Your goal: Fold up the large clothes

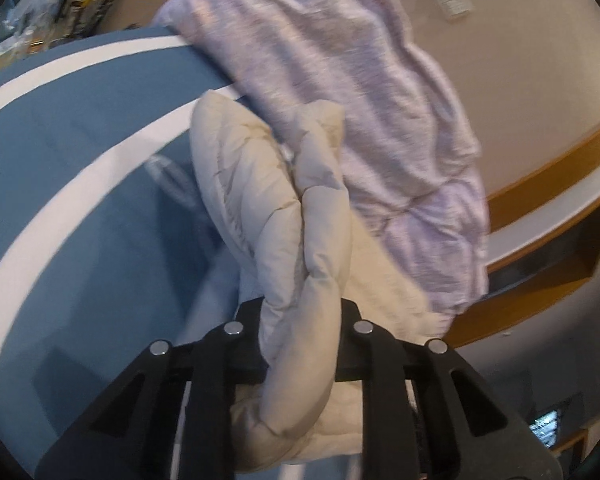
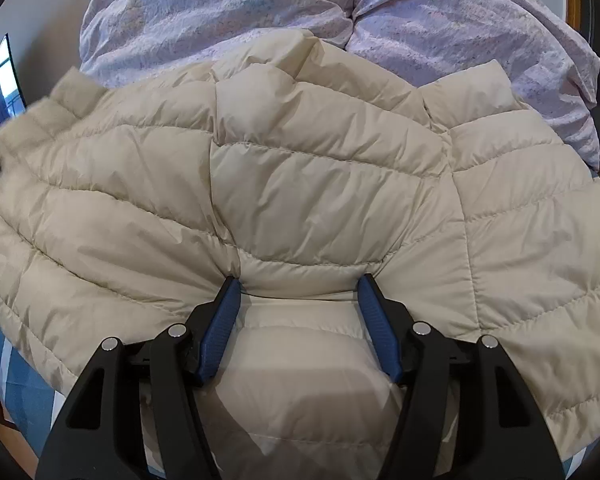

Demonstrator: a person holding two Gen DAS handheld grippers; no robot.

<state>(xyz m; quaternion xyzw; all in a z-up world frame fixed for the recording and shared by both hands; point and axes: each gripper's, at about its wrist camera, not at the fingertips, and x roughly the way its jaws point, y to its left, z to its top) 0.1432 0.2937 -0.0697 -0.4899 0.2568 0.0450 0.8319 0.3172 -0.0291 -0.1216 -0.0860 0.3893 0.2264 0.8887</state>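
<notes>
A cream quilted puffer jacket (image 2: 320, 184) lies spread over the bed and fills most of the right wrist view. My right gripper (image 2: 299, 282) stands open over its near edge. The blue pads (image 2: 220, 332) are wide apart, the tips dent the fabric, and a puffy panel sits between them. In the left wrist view a bunched fold of the same jacket (image 1: 300, 220) rises from between the black fingers (image 1: 252, 316). My left gripper (image 1: 300, 312) is shut on that fold and holds it above the sheet. The fabric hides the fingertips.
A crumpled lilac duvet (image 2: 340, 12) is piled beyond the jacket and also shows as the lilac duvet (image 1: 360, 100). A blue sheet with white stripes (image 1: 60, 184) covers the bed. A wooden shelf (image 1: 548, 208) runs along the wall on the right.
</notes>
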